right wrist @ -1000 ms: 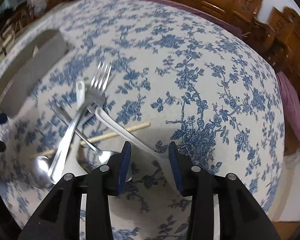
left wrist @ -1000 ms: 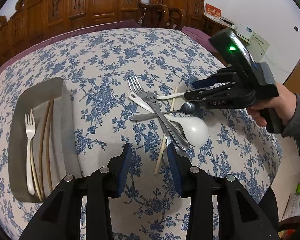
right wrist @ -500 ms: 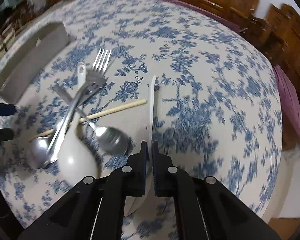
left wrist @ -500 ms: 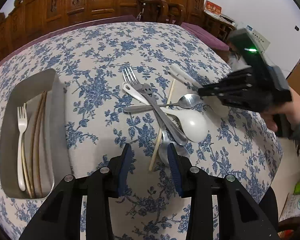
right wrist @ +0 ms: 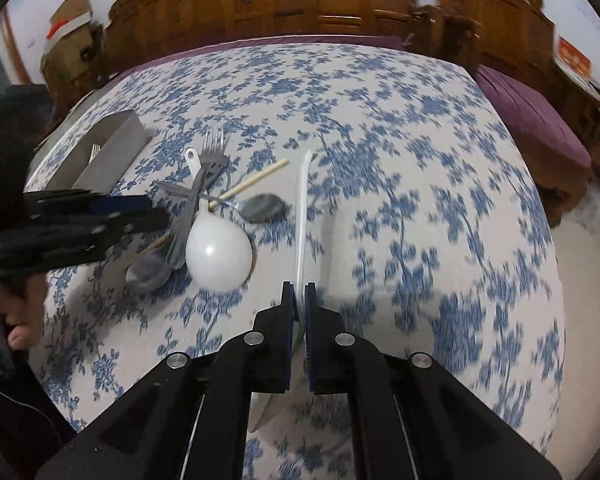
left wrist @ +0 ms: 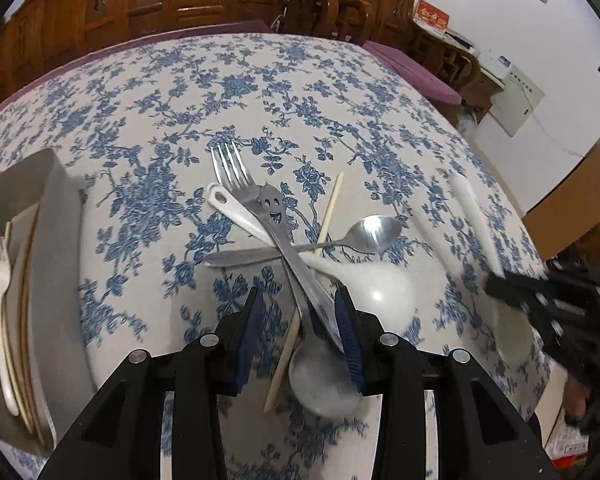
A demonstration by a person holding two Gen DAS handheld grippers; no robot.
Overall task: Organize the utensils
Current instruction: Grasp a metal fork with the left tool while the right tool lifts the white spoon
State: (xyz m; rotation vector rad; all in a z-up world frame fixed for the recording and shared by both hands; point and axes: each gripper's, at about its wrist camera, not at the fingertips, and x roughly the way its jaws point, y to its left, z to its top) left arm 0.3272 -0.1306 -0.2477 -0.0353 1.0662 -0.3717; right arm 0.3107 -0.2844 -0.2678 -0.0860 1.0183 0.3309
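Note:
A pile of utensils lies mid-table: a steel fork with a smiley face (left wrist: 272,204), a steel spoon (left wrist: 374,232), a big white ladle spoon (left wrist: 374,290), a large steel spoon (left wrist: 324,376) and one chopstick (left wrist: 330,216). My left gripper (left wrist: 300,332) is open and low over the pile's near end, its pads either side of the fork handle and chopstick. My right gripper (right wrist: 299,298) is shut on a white plastic spoon (right wrist: 302,208), held clear of the cloth to the right of the pile. That white plastic spoon (left wrist: 474,220) and the right gripper (left wrist: 500,286) also show in the left wrist view.
A grey tray (left wrist: 58,248) at the left holds a white fork (left wrist: 0,276) and chopsticks (left wrist: 22,320); the grey tray (right wrist: 114,140) shows again behind the pile. Floral cloth covers the round table (right wrist: 420,160). Carved wooden chairs (left wrist: 332,12) ring the far side. A hand (right wrist: 24,312) holds the left tool.
My right gripper closed on the white plastic spoon's handle, lifted it out of the pile and carried it rightward. My left gripper came down and forward over the fork handle.

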